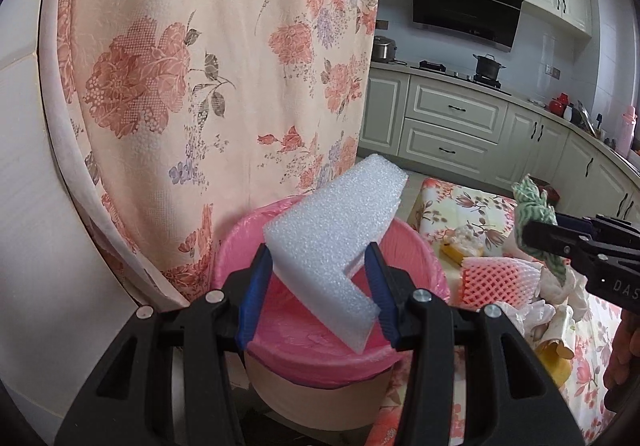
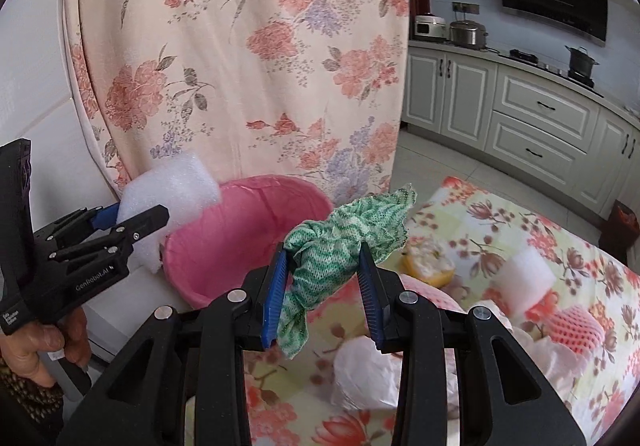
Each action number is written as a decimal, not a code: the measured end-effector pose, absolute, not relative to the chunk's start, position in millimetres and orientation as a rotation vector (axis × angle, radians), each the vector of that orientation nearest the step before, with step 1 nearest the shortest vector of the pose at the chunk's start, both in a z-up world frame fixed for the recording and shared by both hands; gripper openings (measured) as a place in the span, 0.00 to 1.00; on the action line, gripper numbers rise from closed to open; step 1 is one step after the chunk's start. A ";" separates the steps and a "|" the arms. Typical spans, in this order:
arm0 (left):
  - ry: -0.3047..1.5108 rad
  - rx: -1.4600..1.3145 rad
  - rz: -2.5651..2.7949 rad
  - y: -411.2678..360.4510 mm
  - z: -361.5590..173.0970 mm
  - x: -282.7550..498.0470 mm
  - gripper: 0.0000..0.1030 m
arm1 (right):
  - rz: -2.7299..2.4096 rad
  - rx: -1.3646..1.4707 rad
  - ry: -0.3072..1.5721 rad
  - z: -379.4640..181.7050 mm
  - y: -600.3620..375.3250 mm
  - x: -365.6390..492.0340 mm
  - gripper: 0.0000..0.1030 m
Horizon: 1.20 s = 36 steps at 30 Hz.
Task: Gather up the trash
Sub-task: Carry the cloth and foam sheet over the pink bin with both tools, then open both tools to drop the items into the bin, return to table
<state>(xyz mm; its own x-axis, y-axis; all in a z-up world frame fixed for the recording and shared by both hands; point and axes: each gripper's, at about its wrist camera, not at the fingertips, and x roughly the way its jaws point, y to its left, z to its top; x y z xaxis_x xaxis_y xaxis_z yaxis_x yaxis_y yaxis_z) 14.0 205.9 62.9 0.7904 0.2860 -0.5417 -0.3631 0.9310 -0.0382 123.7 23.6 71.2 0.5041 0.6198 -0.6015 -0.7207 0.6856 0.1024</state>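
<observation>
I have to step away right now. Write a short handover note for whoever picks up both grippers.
Left gripper: shut on the foam, held over the pink-lined bin.
Right gripper: shut on the green rag, beside the bin, not yet over it.
Done: both pieces lifted; nothing visible in the bin.
Left: drop both in, then collect from the floral cloth the pink foam nets, the foam block, the crumpled paper and the yellow scraps.
</observation>
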 end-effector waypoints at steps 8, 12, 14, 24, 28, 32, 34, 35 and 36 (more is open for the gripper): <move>0.566 -0.162 0.383 236.7 60.9 19.0 0.45 | 0.911 -0.219 0.710 59.5 94.4 134.3 0.34; 0.577 -0.173 0.390 248.8 57.8 24.0 0.46 | 0.931 -0.240 0.730 50.7 116.4 137.7 0.35; 0.585 -0.179 0.385 253.5 55.1 26.5 0.47 | 0.939 -0.248 0.741 46.7 123.9 139.8 0.38; 0.598 -0.203 0.394 261.9 46.8 29.0 0.77 | 0.919 -0.251 0.741 36.5 125.8 149.5 0.67; 0.587 -0.204 0.389 257.8 48.3 24.9 0.81 | 0.882 -0.233 0.712 41.6 104.1 149.2 0.73; 0.577 -0.208 0.380 249.2 49.7 18.2 0.83 | 0.825 -0.203 0.683 46.9 68.4 146.5 0.76; 0.575 -0.209 0.370 243.4 50.1 15.2 0.83 | 0.792 -0.176 0.683 47.4 48.1 146.7 0.76; 0.574 -0.208 0.367 240.6 50.7 14.0 0.83 | 0.774 -0.166 0.683 47.8 37.9 147.0 0.76; 0.573 -0.207 0.362 237.4 51.3 13.0 0.83 | 0.755 -0.158 0.680 47.8 27.2 146.8 0.76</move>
<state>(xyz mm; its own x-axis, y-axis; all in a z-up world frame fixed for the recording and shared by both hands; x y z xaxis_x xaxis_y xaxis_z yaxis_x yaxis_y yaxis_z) 13.0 237.4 51.3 0.7798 0.2758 -0.5620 -0.3893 0.9166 -0.0905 146.8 27.2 47.8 0.5274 0.5796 -0.6212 -0.6782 0.7276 0.1031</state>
